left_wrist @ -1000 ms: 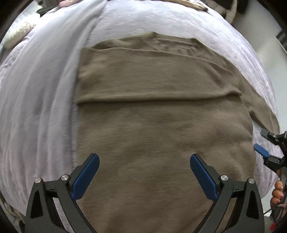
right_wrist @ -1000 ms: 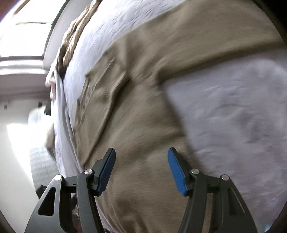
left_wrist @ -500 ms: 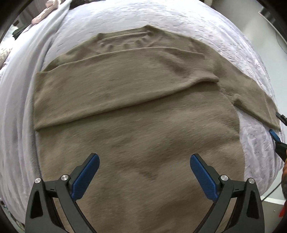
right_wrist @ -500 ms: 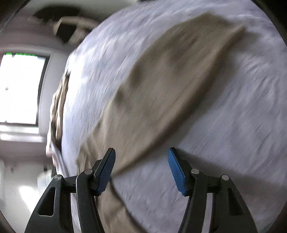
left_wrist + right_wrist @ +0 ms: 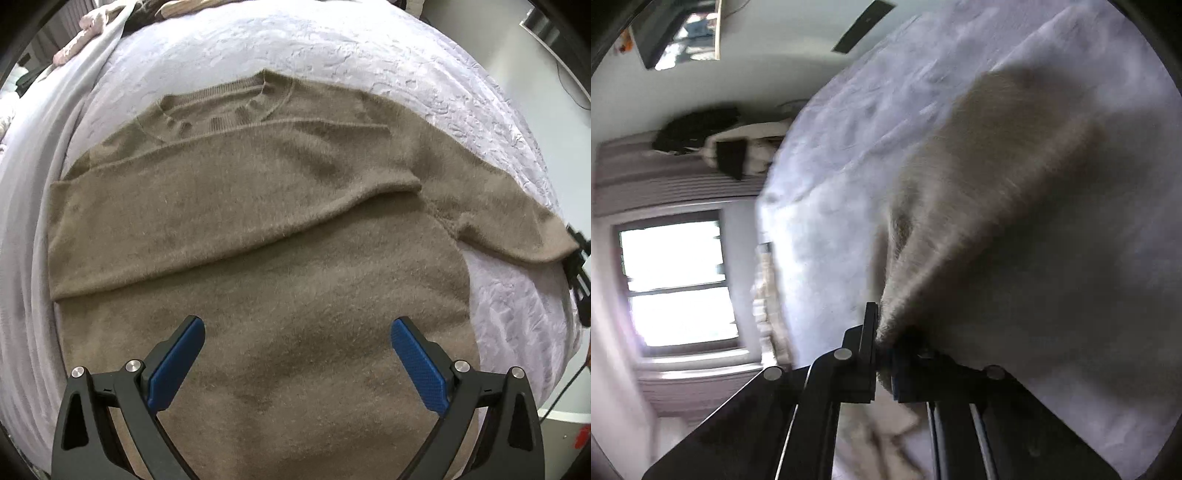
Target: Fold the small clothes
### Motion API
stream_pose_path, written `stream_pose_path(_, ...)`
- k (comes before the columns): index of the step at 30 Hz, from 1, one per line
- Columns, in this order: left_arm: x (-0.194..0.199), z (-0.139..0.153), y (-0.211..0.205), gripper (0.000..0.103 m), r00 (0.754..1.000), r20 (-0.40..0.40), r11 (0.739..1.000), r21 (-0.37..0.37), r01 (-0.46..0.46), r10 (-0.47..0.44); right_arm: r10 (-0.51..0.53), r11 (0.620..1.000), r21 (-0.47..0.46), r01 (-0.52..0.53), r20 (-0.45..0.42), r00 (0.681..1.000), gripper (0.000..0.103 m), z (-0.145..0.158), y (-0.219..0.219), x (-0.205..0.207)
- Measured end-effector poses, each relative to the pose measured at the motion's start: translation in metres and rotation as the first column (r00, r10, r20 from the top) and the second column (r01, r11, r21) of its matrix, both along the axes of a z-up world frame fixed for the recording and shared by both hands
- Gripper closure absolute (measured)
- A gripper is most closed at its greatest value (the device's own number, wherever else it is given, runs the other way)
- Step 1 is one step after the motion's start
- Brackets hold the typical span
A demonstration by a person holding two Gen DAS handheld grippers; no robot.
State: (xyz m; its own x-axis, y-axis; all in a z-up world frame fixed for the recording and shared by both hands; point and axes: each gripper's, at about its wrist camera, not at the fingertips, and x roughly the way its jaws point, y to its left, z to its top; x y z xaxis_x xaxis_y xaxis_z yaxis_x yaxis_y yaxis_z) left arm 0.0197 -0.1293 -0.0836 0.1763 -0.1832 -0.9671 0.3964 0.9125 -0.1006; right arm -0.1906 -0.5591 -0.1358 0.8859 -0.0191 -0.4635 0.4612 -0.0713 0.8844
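A brown knit sweater [image 5: 258, 229] lies flat on the lavender bed cover [image 5: 332, 48], neckline at the far side, its left sleeve folded across the chest. My left gripper [image 5: 295, 328] hovers open above the lower body of the sweater, with nothing between its fingers. The right sleeve [image 5: 509, 221] stretches out toward the bed's right edge. There my right gripper [image 5: 578, 254] has the cuff. In the right wrist view the right gripper [image 5: 882, 332] is shut on the end of the sleeve [image 5: 979, 184], which bunches into the jaws and lifts off the cover.
A pale grey blanket [image 5: 37, 147] runs along the left of the sweater. Loose clothes [image 5: 81, 40] are piled at the far left corner. The bed drops off at the right. A bright window [image 5: 676, 288] and a wall screen [image 5: 665, 33] lie beyond the bed.
My right gripper swung out to the sleeve's end and closed on the cuff. My left gripper slid along the sweater, so the neckline has come into view.
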Motion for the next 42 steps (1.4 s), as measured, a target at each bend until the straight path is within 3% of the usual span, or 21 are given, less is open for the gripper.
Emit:
stream_pose_path(5, 0.006, 0.002, 0.015, 0.002, 0.999, 0.036, 1.000, 0.028, -0.007, 0.006, 0.169, 0.979, -0.121, -0.162, 0.055, 0.984, 0.097, 0.037, 0.019, 0.050)
stream_pose_path(9, 0.015, 0.006, 0.043, 0.002, 0.997, 0.053, 0.999, 0.012, -0.051, 0.050, 0.381, 0.892, -0.280, -0.356, 0.038, 0.924, 0.097, 0.079, 0.060, 0.122)
stream_pose_path(12, 0.023, 0.008, 0.067, 0.002, 0.992, 0.062, 0.994, 0.005, -0.109, 0.108, 0.566, 0.745, -0.411, -0.526, -0.028, 0.824, 0.097, 0.106, 0.116, 0.187)
stream_pose_path(14, 0.027, 0.007, 0.085, 0.002, 0.987, 0.069, 0.989, 0.000, -0.146, 0.145, 0.684, 0.607, -0.473, -0.638, -0.098, 0.723, 0.097, 0.112, 0.166, 0.233)
stream_pose_path(16, 0.034, 0.005, 0.101, 0.002, 0.980, 0.081, 0.983, -0.002, -0.183, 0.183, 0.767, 0.485, -0.488, -0.726, -0.162, 0.621, 0.097, 0.105, 0.217, 0.265)
stream_pose_path(19, 0.045, 0.002, 0.117, 0.002, 0.970, 0.086, 0.973, -0.027, -0.227, 0.229, 0.834, 0.355, -0.444, -0.823, -0.248, 0.493, 0.097, 0.073, 0.279, 0.304)
stream_pose_path(22, 0.052, -0.002, 0.125, 0.002, 0.965, 0.089, 0.969, -0.056, -0.242, 0.246, 0.859, 0.299, -0.363, -0.883, -0.300, 0.415, 0.096, 0.033, 0.319, 0.320)
stream_pose_path(28, 0.061, -0.014, 0.141, 0.002, 0.955, 0.083, 0.957, -0.077, -0.278, 0.284, 0.845, 0.224, -0.303, -0.926, -0.413, 0.340, 0.093, -0.005, 0.345, 0.333)
stream_pose_path(31, 0.070, -0.018, 0.144, 0.002, 0.952, 0.080, 0.953, -0.090, -0.289, 0.296, 0.831, 0.238, -0.293, -0.926, -0.432, 0.350, 0.086, -0.011, 0.340, 0.312)
stream_pose_path(33, 0.074, -0.027, 0.146, 0.002, 0.952, 0.071, 0.953, -0.074, -0.293, 0.298, 0.826, 0.289, -0.280, -0.915, -0.411, 0.386, 0.061, -0.008, 0.333, 0.307)
stream_pose_path(35, 0.075, -0.033, 0.148, 0.002, 0.951, 0.068, 0.952, -0.061, -0.299, 0.303, 0.809, 0.376, -0.267, -0.887, -0.372, 0.455, 0.048, -0.003, 0.323, 0.299)
stream_pose_path(37, 0.073, -0.035, 0.154, 0.002, 0.948, 0.061, 0.948, -0.071, -0.309, 0.313, 0.760, 0.483, -0.257, -0.837, -0.352, 0.547, 0.047, 0.003, 0.308, 0.293)
stream_pose_path(38, 0.072, -0.035, 0.157, 0.002, 0.947, 0.058, 0.947, -0.076, -0.312, 0.316, 0.735, 0.543, -0.240, -0.804, -0.326, 0.594, 0.048, 0.004, 0.298, 0.290)
stream_pose_path(39, 0.070, -0.035, 0.160, 0.002, 0.947, 0.053, 0.946, -0.085, -0.313, 0.318, 0.713, 0.615, -0.201, -0.762, -0.271, 0.647, 0.062, 0.000, 0.288, 0.288)
stream_pose_path(41, 0.066, -0.034, 0.170, 0.002, 0.948, 0.047, 0.945, -0.107, -0.309, 0.315, 0.700, 0.675, -0.117, -0.729, -0.213, 0.682, 0.096, -0.010, 0.280, 0.292)
stream_pose_path(42, 0.065, -0.033, 0.175, 0.002, 0.949, 0.040, 0.944, -0.123, -0.306, 0.312, 0.701, 0.676, -0.116, -0.728, -0.204, 0.683, 0.096, -0.010, 0.282, 0.295)
